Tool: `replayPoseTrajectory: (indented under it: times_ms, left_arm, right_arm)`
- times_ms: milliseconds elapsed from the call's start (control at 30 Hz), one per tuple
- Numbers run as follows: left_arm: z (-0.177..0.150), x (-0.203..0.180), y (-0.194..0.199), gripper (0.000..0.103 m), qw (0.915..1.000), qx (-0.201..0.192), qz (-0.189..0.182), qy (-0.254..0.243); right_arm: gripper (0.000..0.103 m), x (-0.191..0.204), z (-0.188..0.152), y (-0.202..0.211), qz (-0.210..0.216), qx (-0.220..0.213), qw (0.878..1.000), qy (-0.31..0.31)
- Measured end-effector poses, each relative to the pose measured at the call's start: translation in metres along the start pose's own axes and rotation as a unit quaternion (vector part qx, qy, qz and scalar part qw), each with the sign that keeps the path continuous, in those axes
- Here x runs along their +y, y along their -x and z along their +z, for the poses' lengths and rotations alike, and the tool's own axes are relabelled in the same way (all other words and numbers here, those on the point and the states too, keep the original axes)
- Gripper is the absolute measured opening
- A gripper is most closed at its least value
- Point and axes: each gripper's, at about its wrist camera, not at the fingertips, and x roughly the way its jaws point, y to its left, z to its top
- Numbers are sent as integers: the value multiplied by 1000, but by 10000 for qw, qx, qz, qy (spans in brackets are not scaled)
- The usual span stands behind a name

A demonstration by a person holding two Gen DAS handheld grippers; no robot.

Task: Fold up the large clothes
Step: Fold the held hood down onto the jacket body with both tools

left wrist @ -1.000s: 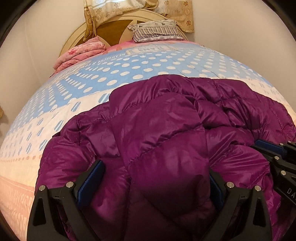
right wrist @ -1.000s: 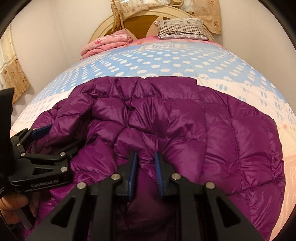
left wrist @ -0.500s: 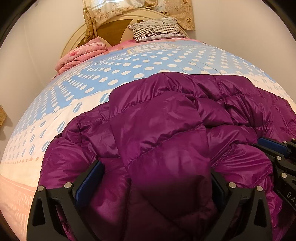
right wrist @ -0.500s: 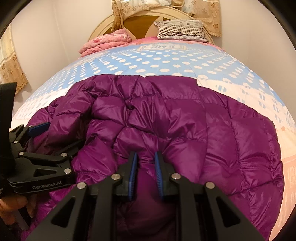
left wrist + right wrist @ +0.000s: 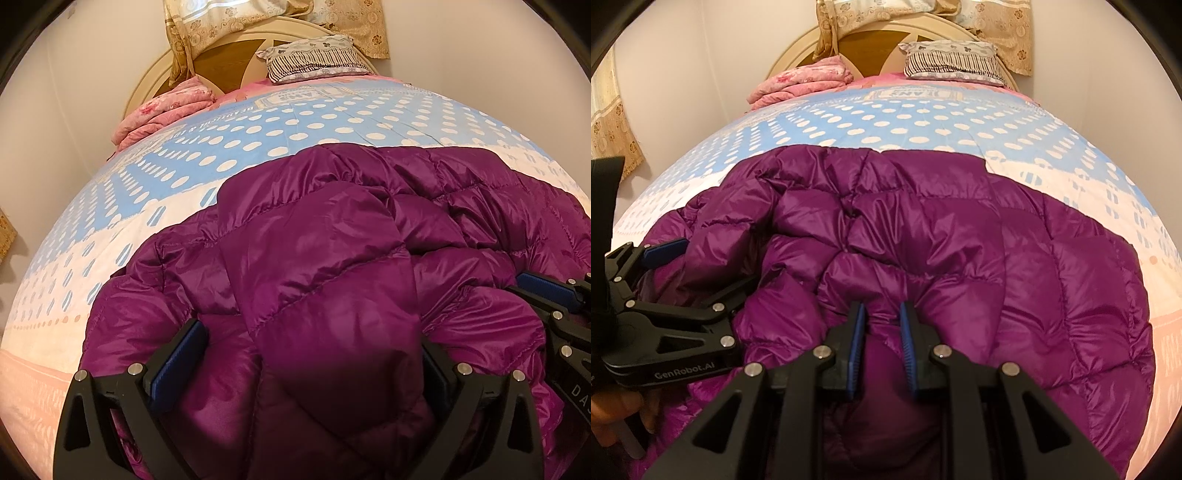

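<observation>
On the near part of the bed (image 5: 303, 125), the left gripper (image 5: 310, 354) stands with its fingers wide apart, a thick fold of the purple jacket (image 5: 332, 266) bulging between them; whether the pads press the cloth cannot be told. The right gripper (image 5: 881, 332) is nearly closed, its blue pads (image 5: 856, 339) pinching a narrow fold of the jacket (image 5: 960, 258) at its near edge. The left gripper (image 5: 676, 306) lies just left of that pinch, against the jacket's left side. The jacket lies crumpled and partly doubled over on the dotted blue sheet (image 5: 905, 125). Beyond the jacket, at the headboard (image 5: 871, 40), a striped pillow (image 5: 953, 61) rests to the right and a folded pink blanket (image 5: 801, 83) to the left.
</observation>
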Motion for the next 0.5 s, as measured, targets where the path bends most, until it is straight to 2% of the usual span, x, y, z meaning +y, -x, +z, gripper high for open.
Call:
replayPoseTrajectory:
  times_ms: [500]
  left_arm:
    - [1, -2, 1, 102, 10000, -16, 72, -46]
  right_arm:
    - [22, 0, 0, -1, -28, 8, 10000, 18]
